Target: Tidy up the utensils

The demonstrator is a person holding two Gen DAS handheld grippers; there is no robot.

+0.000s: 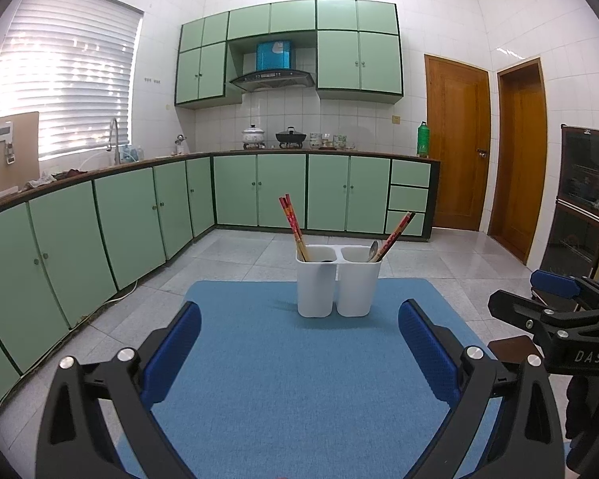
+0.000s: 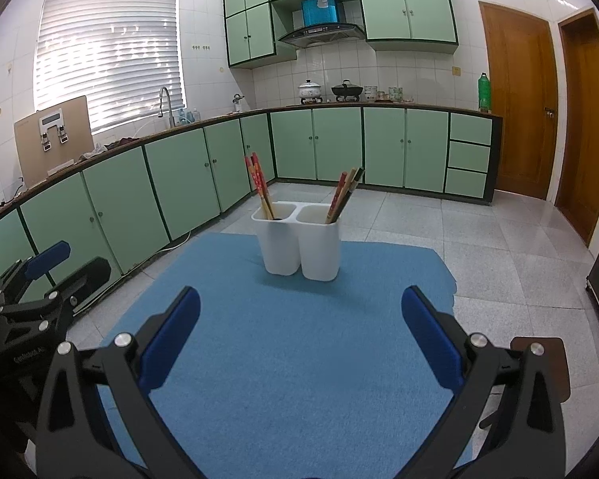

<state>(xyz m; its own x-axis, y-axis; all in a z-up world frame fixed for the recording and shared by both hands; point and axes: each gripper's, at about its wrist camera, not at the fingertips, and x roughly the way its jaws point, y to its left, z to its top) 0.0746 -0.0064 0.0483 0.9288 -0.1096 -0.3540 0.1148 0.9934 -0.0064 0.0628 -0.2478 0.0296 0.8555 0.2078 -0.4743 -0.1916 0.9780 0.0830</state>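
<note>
A white two-compartment utensil holder (image 1: pixel 335 287) (image 2: pixel 299 245) stands at the far side of a blue mat (image 1: pixel 299 379) (image 2: pixel 283 351). Red chopsticks (image 1: pixel 293 223) (image 2: pixel 259 183) lean in its left compartment. More chopsticks (image 1: pixel 395 235) (image 2: pixel 345 193) and a metal spoon (image 1: pixel 373 249) stand in the right one. My left gripper (image 1: pixel 299 319) is open and empty, back from the holder. My right gripper (image 2: pixel 299 307) is open and empty too; it also shows at the right of the left wrist view (image 1: pixel 555 299).
The mat lies on a table over a grey tiled floor (image 2: pixel 499 239). Green cabinets (image 1: pixel 139 215) run along the left and back walls. Wooden doors (image 1: pixel 459 147) stand at the right, beside a dark cabinet (image 1: pixel 583 199).
</note>
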